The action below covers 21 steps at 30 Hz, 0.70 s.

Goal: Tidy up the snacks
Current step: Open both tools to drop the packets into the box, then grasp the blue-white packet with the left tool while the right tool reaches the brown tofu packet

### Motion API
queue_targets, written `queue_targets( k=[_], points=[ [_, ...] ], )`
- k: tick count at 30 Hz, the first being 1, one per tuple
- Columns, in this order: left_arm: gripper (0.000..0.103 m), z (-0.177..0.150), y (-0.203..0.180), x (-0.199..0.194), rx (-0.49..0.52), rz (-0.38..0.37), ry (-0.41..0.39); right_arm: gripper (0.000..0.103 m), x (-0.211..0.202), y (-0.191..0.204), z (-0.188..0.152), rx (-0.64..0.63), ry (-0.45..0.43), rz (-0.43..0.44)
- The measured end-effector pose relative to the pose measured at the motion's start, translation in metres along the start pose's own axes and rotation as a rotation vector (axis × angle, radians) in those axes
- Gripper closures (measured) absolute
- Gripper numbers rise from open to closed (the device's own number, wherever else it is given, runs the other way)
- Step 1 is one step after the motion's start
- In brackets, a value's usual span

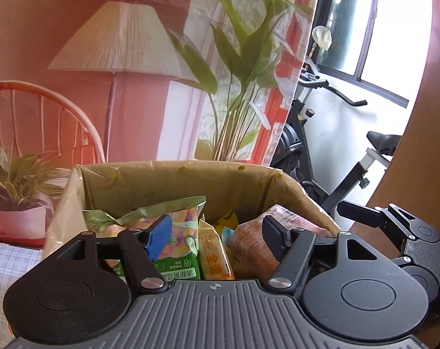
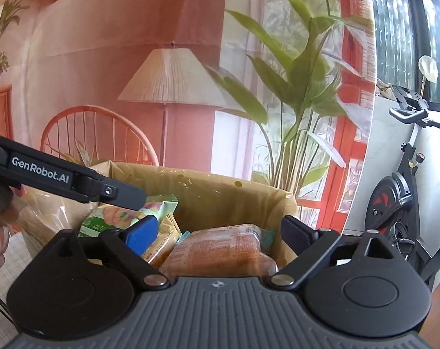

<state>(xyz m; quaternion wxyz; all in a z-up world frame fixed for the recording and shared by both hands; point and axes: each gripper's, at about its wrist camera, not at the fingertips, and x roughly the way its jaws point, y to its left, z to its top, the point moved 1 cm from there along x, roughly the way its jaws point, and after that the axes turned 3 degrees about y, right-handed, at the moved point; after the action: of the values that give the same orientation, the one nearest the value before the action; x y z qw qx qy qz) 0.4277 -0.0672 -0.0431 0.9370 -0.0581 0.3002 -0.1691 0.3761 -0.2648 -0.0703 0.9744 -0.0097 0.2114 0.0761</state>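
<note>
Left gripper (image 1: 217, 232): fingers spread wide, holding nothing, hovering over the box (image 1: 191, 174). Right gripper (image 2: 220, 232): also wide, holding nothing, over the same box. Box lined with a yellowish bag, packed with snacks.

From left wrist: green bag (image 1: 173, 218) just behind the blue pad (image 1: 159, 237), leaning upright. Orange pack (image 1: 212, 257) between the fingers, standing on end. Brown pack (image 1: 249, 244) against the dark pad (image 1: 271, 234), partly hidden.

From right wrist: brown pack (image 2: 220, 250) straight ahead between the fingers, lying on top. Green bag (image 2: 118, 215) off to the left, under the left gripper's arm (image 2: 60, 177). Thumb visible at far left edge.

Beyond the box: printed backdrop (image 2: 132, 58), exercise bike (image 2: 400, 192) to the right.
</note>
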Motion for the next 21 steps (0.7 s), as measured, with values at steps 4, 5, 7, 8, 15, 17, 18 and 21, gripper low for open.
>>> queue_targets(
  k=[4, 5, 7, 8, 15, 17, 18, 21],
  points=[
    [0.032, -0.004, 0.0, -0.021, 0.02, 0.004, -0.005, 0.009, -0.021, 0.003, 0.0, 0.02, -0.008, 0.007],
    [0.032, -0.005, 0.001, -0.027, 0.023, 0.007, -0.006, 0.009, -0.027, 0.004, -0.001, 0.027, -0.01, 0.012],
    [0.032, -0.008, 0.002, -0.039, 0.026, 0.006, -0.01, 0.009, -0.038, 0.006, -0.003, 0.037, -0.014, 0.018],
    [0.032, -0.01, 0.003, -0.045, 0.026, 0.004, -0.014, 0.01, -0.044, 0.008, -0.005, 0.04, -0.015, 0.02],
    [0.032, -0.037, 0.014, -0.086, 0.008, -0.018, -0.004, 0.01, -0.079, 0.025, -0.027, 0.043, 0.0, 0.029],
    [0.032, -0.05, 0.018, -0.094, 0.007, -0.026, 0.015, 0.01, -0.087, 0.03, -0.035, 0.055, 0.008, 0.038],
    [0.032, -0.058, 0.02, -0.098, 0.009, -0.024, 0.022, 0.01, -0.09, 0.032, -0.039, 0.061, 0.013, 0.043],
    [0.032, -0.079, 0.025, -0.106, 0.015, -0.013, 0.041, 0.01, -0.1, 0.041, -0.055, 0.081, 0.034, 0.053]
  ],
)
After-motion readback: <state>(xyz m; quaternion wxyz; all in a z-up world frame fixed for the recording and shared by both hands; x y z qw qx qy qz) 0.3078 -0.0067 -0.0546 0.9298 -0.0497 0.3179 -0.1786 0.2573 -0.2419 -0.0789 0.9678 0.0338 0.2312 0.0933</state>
